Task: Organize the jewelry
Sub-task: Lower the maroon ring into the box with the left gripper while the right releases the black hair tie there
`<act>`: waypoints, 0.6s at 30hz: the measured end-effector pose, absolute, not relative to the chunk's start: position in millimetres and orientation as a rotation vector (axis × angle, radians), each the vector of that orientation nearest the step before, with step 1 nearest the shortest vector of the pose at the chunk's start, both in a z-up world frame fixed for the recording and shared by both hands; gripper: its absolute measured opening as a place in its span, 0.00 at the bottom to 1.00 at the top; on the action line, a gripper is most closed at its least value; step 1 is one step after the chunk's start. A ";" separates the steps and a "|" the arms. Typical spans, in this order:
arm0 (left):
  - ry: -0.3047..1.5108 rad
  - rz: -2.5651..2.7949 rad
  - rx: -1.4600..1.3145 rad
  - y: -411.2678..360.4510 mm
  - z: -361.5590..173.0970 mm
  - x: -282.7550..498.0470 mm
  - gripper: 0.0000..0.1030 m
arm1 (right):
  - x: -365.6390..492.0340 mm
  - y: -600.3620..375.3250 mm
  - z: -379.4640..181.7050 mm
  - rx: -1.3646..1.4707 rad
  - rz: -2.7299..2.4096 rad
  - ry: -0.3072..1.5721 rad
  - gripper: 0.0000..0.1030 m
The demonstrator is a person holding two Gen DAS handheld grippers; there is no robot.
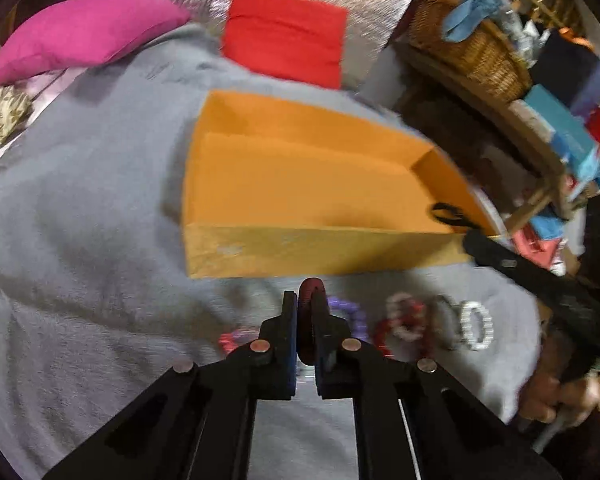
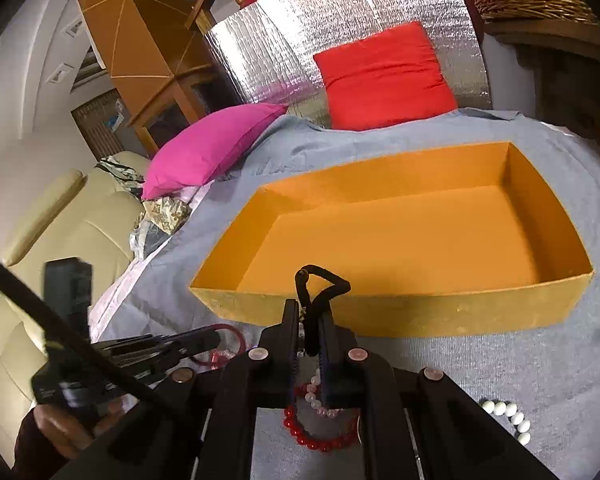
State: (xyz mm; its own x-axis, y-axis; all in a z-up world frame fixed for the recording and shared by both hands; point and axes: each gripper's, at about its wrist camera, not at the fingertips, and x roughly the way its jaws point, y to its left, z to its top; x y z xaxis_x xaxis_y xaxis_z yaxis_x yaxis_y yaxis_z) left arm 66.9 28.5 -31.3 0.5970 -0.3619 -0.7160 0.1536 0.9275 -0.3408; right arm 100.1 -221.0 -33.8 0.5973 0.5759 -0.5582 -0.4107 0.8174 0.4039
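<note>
Nearest the left wrist camera, the left gripper (image 1: pixel 308 300) has its jaws pressed together on a dark red ring-shaped piece (image 1: pixel 310 286), apparently a thin bangle held edge-on. Motion blur prevents a finer identification.

In the right wrist view, the right gripper (image 2: pixel 310 316) is likewise closed, pinching a black loop (image 2: pixel 320 280) of soft cord or elastic that stands up above the fingertips and holds its bent shape.

Both grippers sit just short of the near wall of the orange box (image 2: pixel 400 316), which rests on the grey blanket (image 2: pixel 500 360) and appears empty.

Loose jewelry lies on the blanket between the grippers and that near wall:
- a red bead bracelet (image 2: pixel 324 438)
- a pale pink bead strand (image 2: pixel 320 396) overlapping it
- a white bead bracelet (image 2: pixel 508 416) toward the right
- a purple bead bracelet (image 1: pixel 350 314), visible in the left view

Judgement on handling:
- All pieces look light.
- The beaded bracelets are probably strung on elastic, so they would be limp and the round beads slippery. They are best pinched across the strand between two beads, or hooked through the loop.
- The bangle is likely rigid and could pivot or slip in a narrow pinch.
- The black loop is soft and forgiving.

Beyond the box, a magenta cushion (image 2: pixel 216 144) and a red cushion (image 2: pixel 384 80) lie at the blanket's far edge.
</note>
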 end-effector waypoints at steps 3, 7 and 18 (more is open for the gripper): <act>0.836 -0.336 -0.251 22.9 -13.6 59.8 0.07 | 100.8 -222.5 -32.3 0.247 0.570 0.720 0.10; 0.759 -0.345 -0.240 9.1 17.2 64.5 0.07 | 105.4 -227.2 -26.9 0.257 0.548 0.695 0.10; 0.767 -0.158 -0.150 -36.8 16.3 165.2 0.07 | 167.3 -233.4 -31.8 0.338 0.468 0.712 0.10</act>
